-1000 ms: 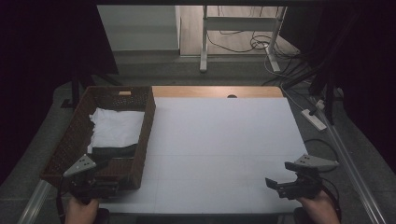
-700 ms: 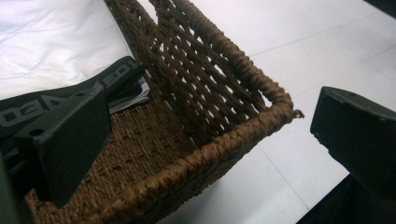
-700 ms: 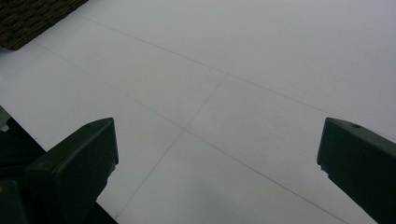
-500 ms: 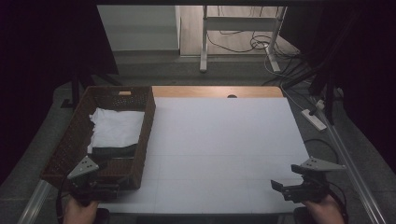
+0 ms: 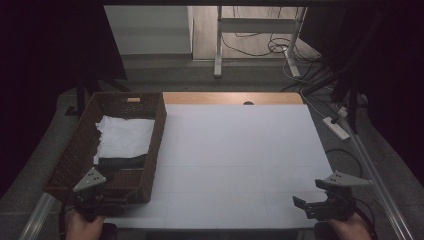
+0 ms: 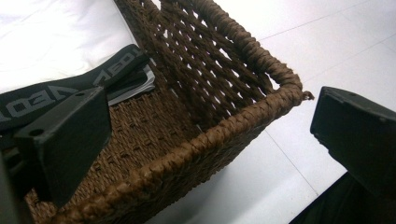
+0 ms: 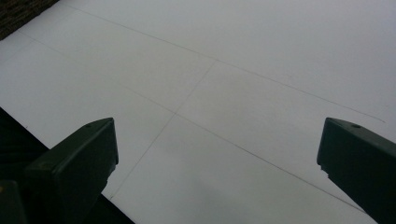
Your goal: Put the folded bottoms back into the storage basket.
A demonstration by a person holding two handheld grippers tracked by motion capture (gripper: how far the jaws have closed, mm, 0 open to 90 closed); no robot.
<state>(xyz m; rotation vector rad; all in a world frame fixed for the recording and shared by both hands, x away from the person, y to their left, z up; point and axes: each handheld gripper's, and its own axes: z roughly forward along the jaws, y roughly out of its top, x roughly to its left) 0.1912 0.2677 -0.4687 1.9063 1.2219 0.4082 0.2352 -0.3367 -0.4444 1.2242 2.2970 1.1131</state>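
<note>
left gripper (image 5: 107, 206) hangs spread over the basket (image 6: 219, 130) corner; right gripper (image 5: 320, 206) is spread, empty. reach deeper, past the rim, for the black band (image 6: 70, 88).

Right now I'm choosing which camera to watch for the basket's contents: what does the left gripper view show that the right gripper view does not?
The left gripper view shows the brown woven wicker basket, with a folded white cloth and a black lettered elastic band inside; the left gripper is open over its near corner. The right gripper view shows the open right gripper above faint seam lines. Both show the white tabletop.
</note>
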